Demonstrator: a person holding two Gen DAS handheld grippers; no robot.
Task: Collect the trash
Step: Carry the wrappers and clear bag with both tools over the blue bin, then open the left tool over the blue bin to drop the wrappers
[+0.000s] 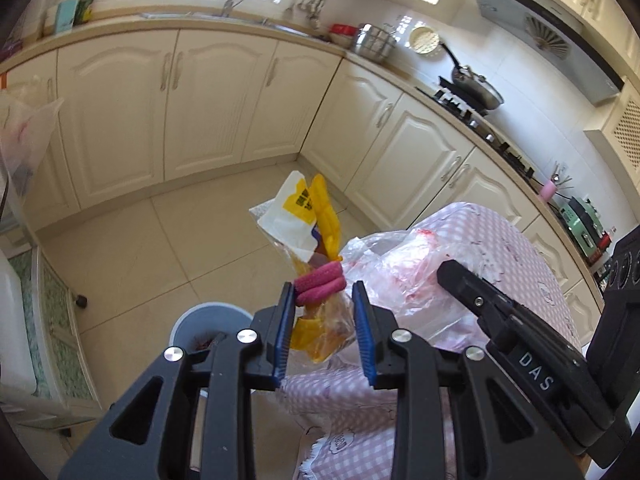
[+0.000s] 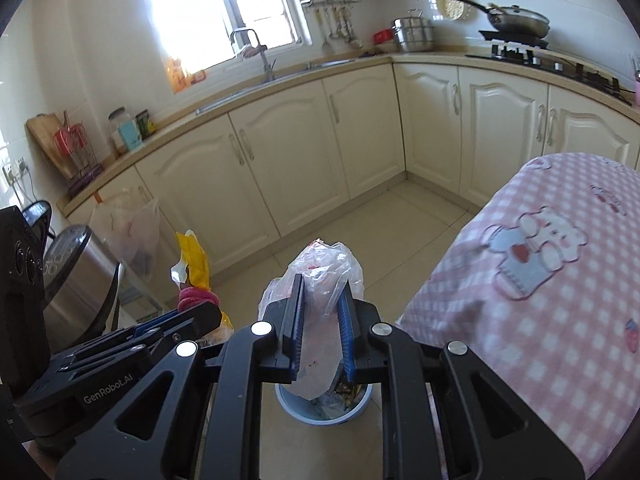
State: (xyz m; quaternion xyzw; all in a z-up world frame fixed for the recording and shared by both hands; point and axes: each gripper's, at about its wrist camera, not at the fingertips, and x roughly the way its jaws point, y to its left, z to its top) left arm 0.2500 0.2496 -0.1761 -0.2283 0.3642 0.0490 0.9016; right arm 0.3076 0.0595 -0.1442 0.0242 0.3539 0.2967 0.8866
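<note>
Left tongs (image 1: pixel 325 334): pads apart on either side of a yellow and white snack wrapper (image 1: pixel 306 216); I cannot tell whether they pinch it. A pink ridged piece (image 1: pixel 320 282) sits at the wrapper's waist, between the tips.
Right tongs (image 2: pixel 320 332): closed on a crumpled clear plastic bag (image 2: pixel 320 268), film bunched between the blue pads.
Bag location: held in the air directly above the blue trash bin (image 2: pixel 322 410) on the floor; the bin already contains scraps.
Wrapper location: held up beside the pink checked tabletop cloth (image 2: pixel 560 300), near the bin (image 1: pixel 208 320) seen in the left wrist view.
Handling, judged: both items are light, thin, limp film; slippery and prone to cling to the pads on release. Not fragile.
Grip point, judged: take bunched folds, not a single layer; the wrapper's gathered waist is the best hold.
Risk, judged: the bag may drift past the rim.
</note>
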